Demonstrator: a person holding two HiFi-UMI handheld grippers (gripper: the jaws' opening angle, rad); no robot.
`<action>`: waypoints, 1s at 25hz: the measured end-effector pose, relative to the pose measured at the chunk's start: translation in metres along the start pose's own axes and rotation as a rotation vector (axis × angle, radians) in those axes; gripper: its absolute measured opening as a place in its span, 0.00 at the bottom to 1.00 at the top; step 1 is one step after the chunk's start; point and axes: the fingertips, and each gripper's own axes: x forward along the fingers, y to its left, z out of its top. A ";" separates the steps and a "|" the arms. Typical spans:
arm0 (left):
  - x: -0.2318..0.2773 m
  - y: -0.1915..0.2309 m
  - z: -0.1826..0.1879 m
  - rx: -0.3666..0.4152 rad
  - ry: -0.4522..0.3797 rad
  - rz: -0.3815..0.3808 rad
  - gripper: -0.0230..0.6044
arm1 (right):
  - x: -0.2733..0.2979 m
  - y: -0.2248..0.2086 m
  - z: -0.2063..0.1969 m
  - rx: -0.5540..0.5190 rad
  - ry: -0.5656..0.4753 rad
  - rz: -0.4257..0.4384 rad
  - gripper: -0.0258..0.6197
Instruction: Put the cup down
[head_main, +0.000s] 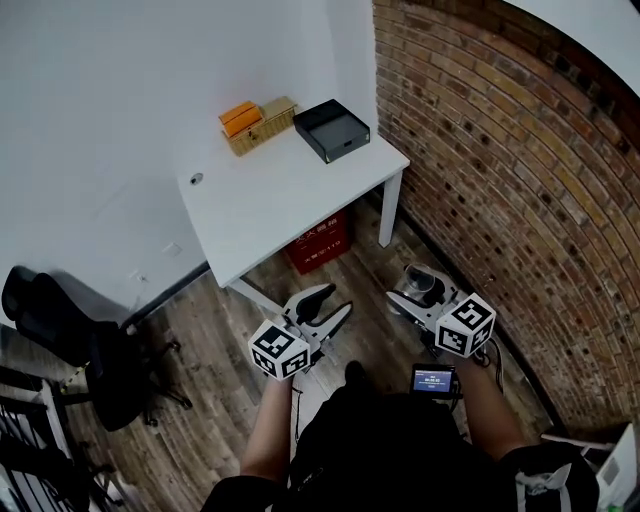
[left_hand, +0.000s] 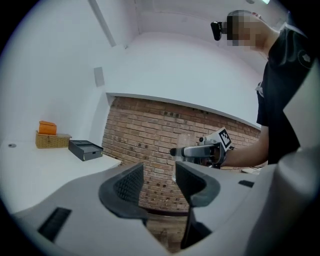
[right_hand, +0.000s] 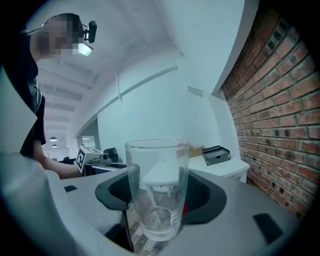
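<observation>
In right tool (right_hand: 159, 196), cup (right_hand: 156, 182) upright, mouth up.

One cup (right_hand: 157, 190), two grippers (head_main: 330, 305) (head_main: 420, 296), one table (head_main: 280, 200), one black tray (head_main: 332, 128), one basket (head_main: 262, 130), one chair (head_main: 70, 340)

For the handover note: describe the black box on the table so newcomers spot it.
Find the white table in the corner where white wall meets brick. At its far end, the black box sits nearest the brick. Unlike the woven basket and orange item beside it, it is dark, low and open-topped.
</observation>
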 end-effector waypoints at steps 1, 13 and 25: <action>0.002 0.012 0.003 0.001 -0.002 -0.005 0.36 | 0.011 -0.005 0.005 -0.003 -0.001 -0.003 0.48; 0.034 0.106 0.017 -0.033 -0.003 -0.039 0.36 | 0.096 -0.057 0.023 0.016 0.015 -0.026 0.48; 0.106 0.204 0.030 -0.065 0.011 0.014 0.36 | 0.174 -0.170 0.037 0.065 0.002 0.016 0.48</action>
